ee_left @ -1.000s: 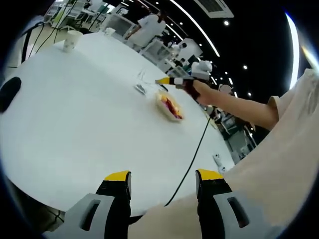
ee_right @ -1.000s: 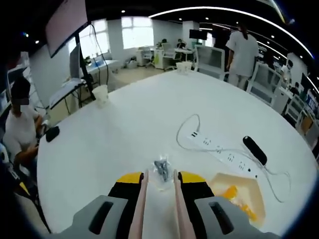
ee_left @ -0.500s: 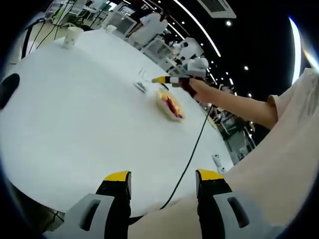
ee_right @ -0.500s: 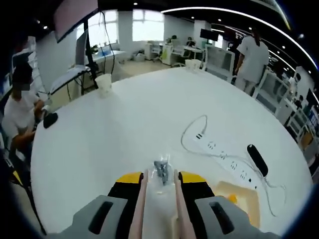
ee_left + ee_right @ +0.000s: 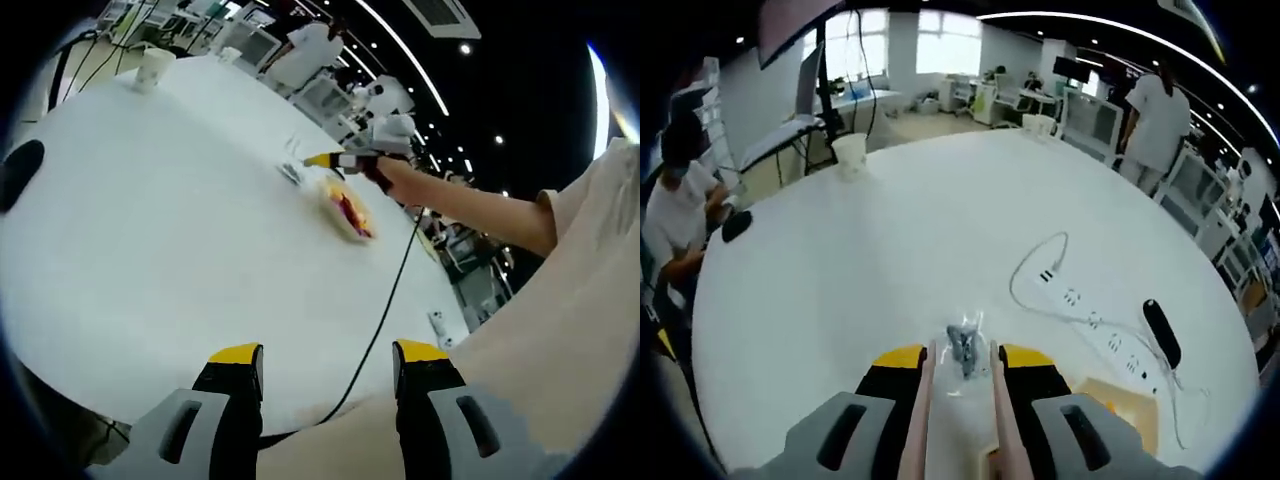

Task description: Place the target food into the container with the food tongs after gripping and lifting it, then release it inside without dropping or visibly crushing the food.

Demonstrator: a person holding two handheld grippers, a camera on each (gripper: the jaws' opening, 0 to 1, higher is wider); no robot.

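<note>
My right gripper [image 5: 962,358] is shut on the food tongs [image 5: 931,405], whose two pale arms run forward between its jaws. Something clear with a small grey piece [image 5: 960,345] sits at their far end; I cannot tell what it is. The pale food tray [image 5: 1115,395] lies low on the right, just beside this gripper. In the left gripper view a hand holds the right gripper [image 5: 335,160] over the tray's [image 5: 331,203] far end, with red and yellow food [image 5: 351,212] in it. My left gripper [image 5: 328,355] hangs open near the table's edge, holding nothing.
A white round table [image 5: 890,240] carries a power strip [image 5: 1090,312] with its looped cord, a black bar-shaped object [image 5: 1160,335], a paper cup [image 5: 849,156] and a black mouse [image 5: 736,225]. A black cable [image 5: 392,290] crosses the table. A person sits at the left edge.
The right gripper view has shifted: the tray has slid toward the lower right corner and less of it shows. Both grippers keep their states, the left staying low and open.
</note>
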